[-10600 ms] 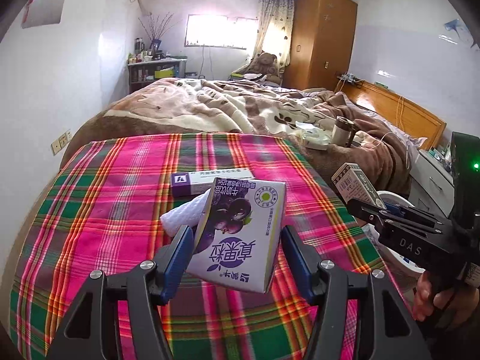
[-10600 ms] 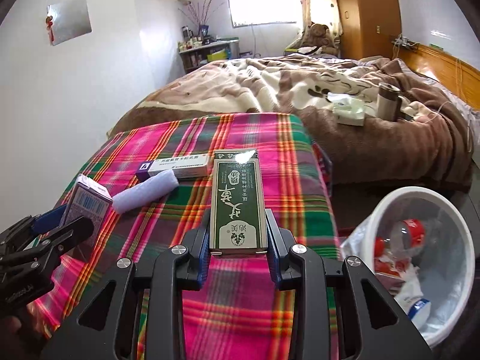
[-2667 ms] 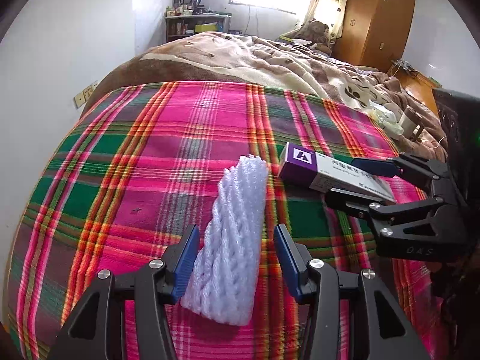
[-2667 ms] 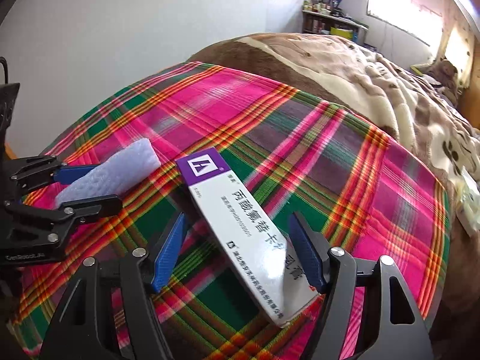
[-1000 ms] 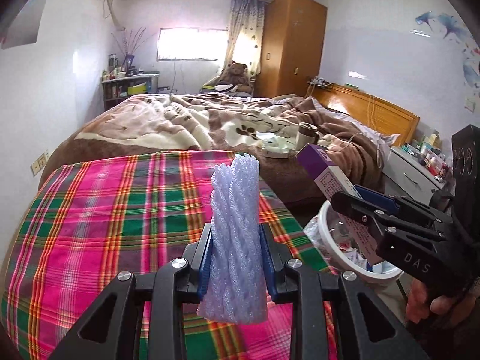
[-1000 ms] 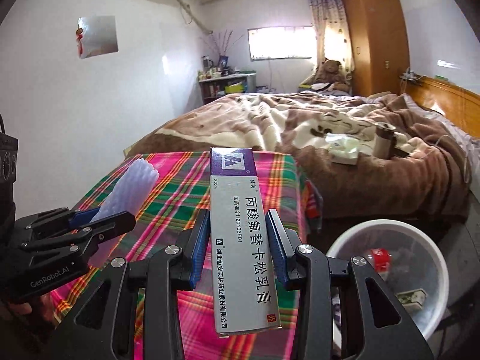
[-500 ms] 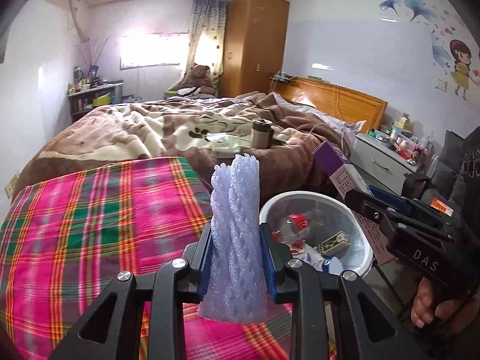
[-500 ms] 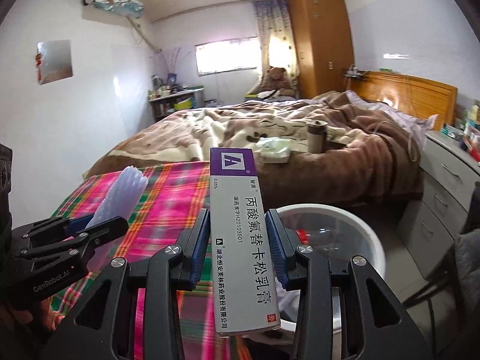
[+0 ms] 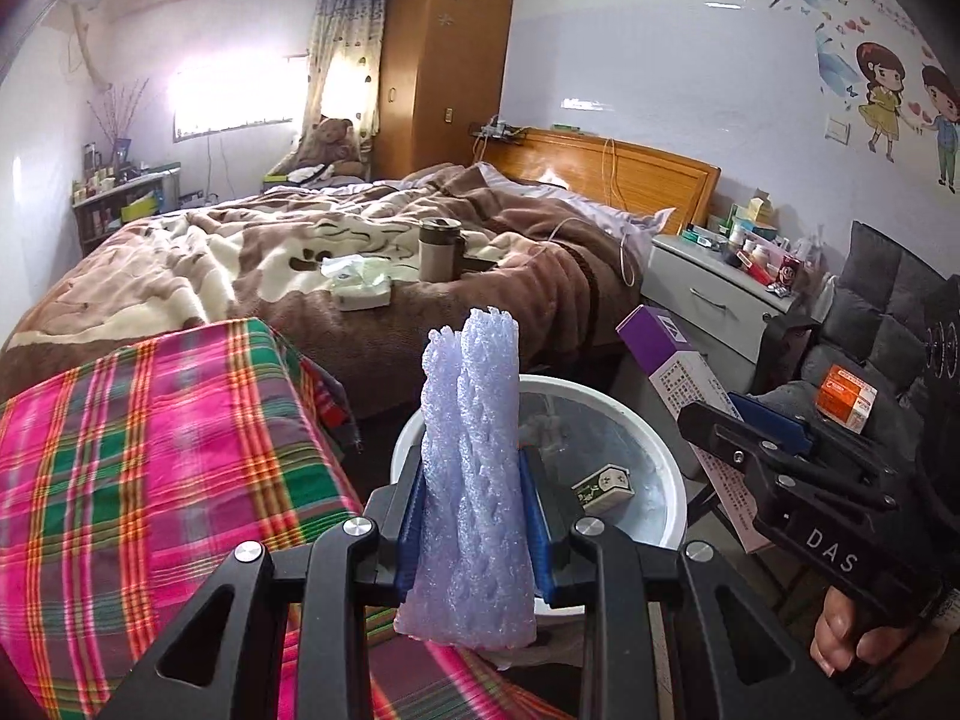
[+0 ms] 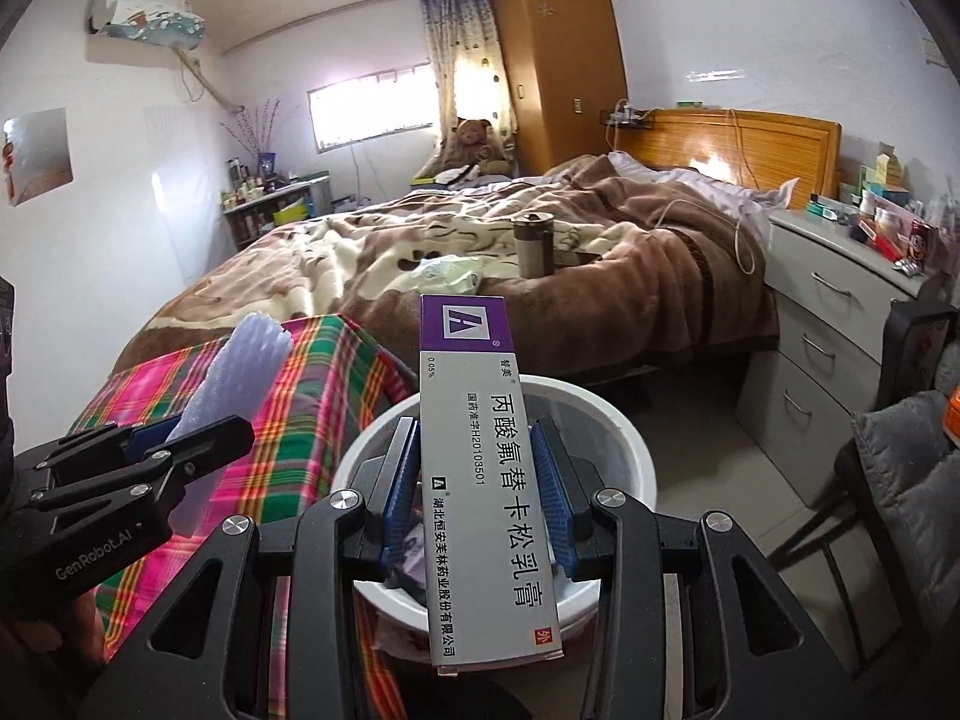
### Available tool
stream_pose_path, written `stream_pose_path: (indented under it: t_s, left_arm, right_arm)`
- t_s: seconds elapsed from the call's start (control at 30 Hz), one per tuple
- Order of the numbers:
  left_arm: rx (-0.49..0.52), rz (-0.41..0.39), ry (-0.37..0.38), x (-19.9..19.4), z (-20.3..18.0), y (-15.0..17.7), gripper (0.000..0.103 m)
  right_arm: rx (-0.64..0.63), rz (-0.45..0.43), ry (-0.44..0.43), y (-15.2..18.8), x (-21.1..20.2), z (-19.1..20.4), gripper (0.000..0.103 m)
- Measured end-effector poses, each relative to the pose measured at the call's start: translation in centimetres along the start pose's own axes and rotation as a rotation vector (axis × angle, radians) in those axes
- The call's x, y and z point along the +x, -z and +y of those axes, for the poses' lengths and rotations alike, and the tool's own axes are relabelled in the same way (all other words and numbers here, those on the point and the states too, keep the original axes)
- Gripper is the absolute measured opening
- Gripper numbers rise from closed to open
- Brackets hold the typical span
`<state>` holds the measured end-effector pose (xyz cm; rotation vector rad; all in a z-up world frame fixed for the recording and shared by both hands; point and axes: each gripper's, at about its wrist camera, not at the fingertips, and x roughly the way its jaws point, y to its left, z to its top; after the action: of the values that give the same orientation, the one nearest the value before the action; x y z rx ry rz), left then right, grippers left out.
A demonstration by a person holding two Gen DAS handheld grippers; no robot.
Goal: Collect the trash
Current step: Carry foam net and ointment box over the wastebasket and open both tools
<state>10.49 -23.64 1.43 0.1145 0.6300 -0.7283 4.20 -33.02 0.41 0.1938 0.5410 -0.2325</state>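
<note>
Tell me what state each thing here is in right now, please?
Left gripper: shut on the foam sleeve.
Foam sleeve: held upright.
Right gripper: shut on the ointment box.
Ointment box: held lengthwise, closed.
Trash bin: open, some litter inside.
Wardrobe: doors closed.

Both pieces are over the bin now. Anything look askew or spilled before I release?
Nothing stands out. The foam sleeve and medicine box sit upright and squarely gripped over the white bin, and no trash shows outside it.
</note>
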Motion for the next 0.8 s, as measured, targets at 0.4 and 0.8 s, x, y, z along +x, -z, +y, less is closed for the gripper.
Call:
stream_pose_path:
  t_s: [0.4,0.8]
  left_arm:
    - [-0.002,0.094,0.031,5.5,-1.2,0.6,0.030]
    - [-0.018,0.111,0.040,6.8,-0.9,0.5,0.053]
  right_arm:
    - [-0.030,0.054,0.073,0.8,2.1,-1.4,0.039]
    - [-0.035,0.092,0.081,0.8,2.8,-2.3,0.061]
